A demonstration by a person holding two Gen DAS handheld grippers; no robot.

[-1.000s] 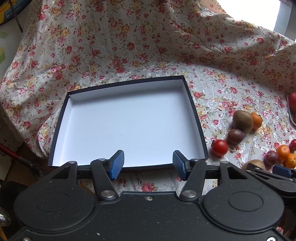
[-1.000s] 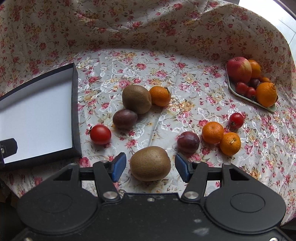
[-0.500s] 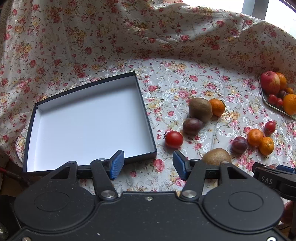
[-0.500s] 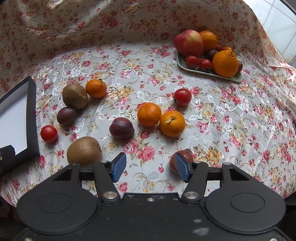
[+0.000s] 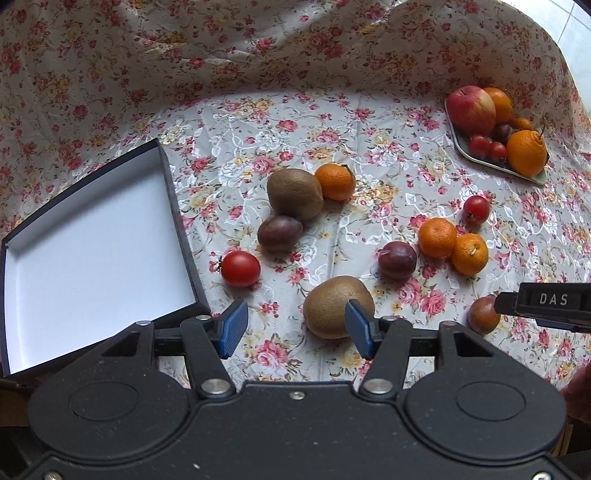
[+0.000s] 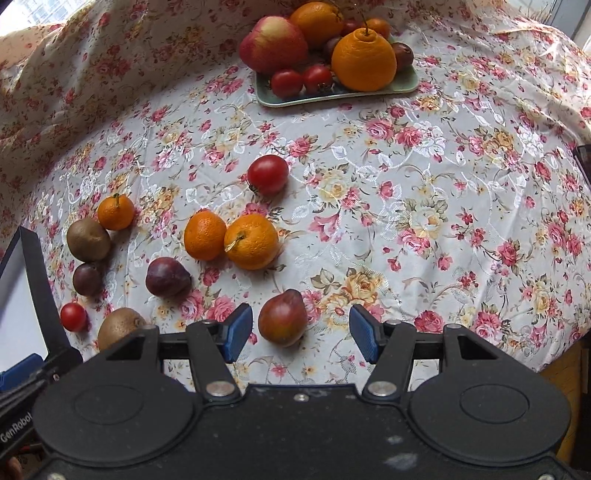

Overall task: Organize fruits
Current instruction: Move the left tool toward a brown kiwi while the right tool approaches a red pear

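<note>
This looks like a home, at a table by a window. A floral cloth [image 6: 424,192] with roses covers the table and rises in loose folds behind it, as if draped over furniture. Loose fruit lies on it: kiwis [image 5: 294,194], oranges [image 6: 252,242], plums [image 6: 167,277] and tomatoes [image 6: 268,174]. A small green dish [image 6: 404,82] holds an apple [image 6: 273,45] and more fruit. A shallow black box [image 5: 177,206] with a white inside sits at one side. Daylight comes from the upper corner, where pale tiles [image 5: 580,33] show past the cloth
</note>
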